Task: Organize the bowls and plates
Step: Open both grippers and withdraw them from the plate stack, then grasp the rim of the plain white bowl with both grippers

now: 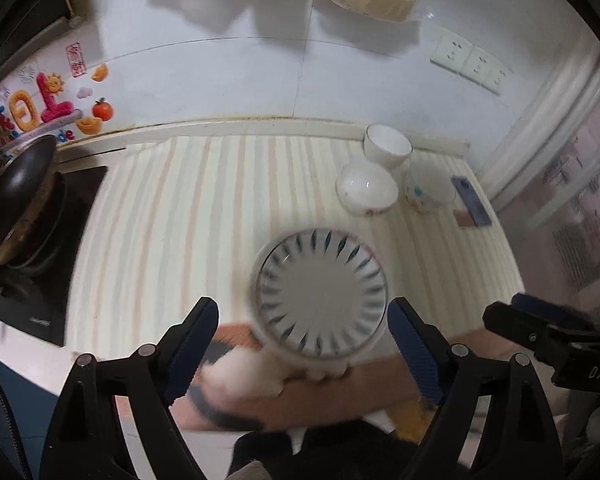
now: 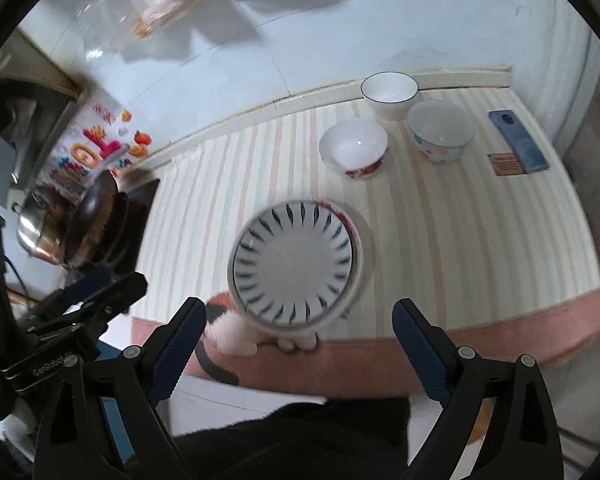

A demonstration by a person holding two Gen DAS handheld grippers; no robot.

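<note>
**Both grippers open and empty above the plate stack**

Left gripper (image 1: 302, 346): fingers spread wide, nothing between the pads. Right gripper (image 2: 296, 346): same, wide open, holding nothing. Both sat above the near edge of the striped mat (image 2: 480, 240), pointing at the plate stack.

Blue-dash plate (image 2: 294, 264) sat at the near edge of the mat, on top of a second plate (image 2: 346, 216) whose red-patterned rim showed at the upper right. Image was blurred there, so how many lay in the stack was unclear.

Three bowls were grouped at the far right of the mat, close together:
- red-patterned bowl (image 2: 354, 152), nearest the plates
- white bowl with dark rim (image 2: 390, 94), against the backsplash
- blue-dotted bowl (image 2: 440, 132), furthest right

All three upright and apart from the plate stack. Whether they touched one another was unclear.

A phone (image 2: 518, 140) lay right of the bowls, overlapping a small brown card (image 2: 504, 164). Dark pan (image 1: 16, 192) sat on the cooktop at left.
</note>
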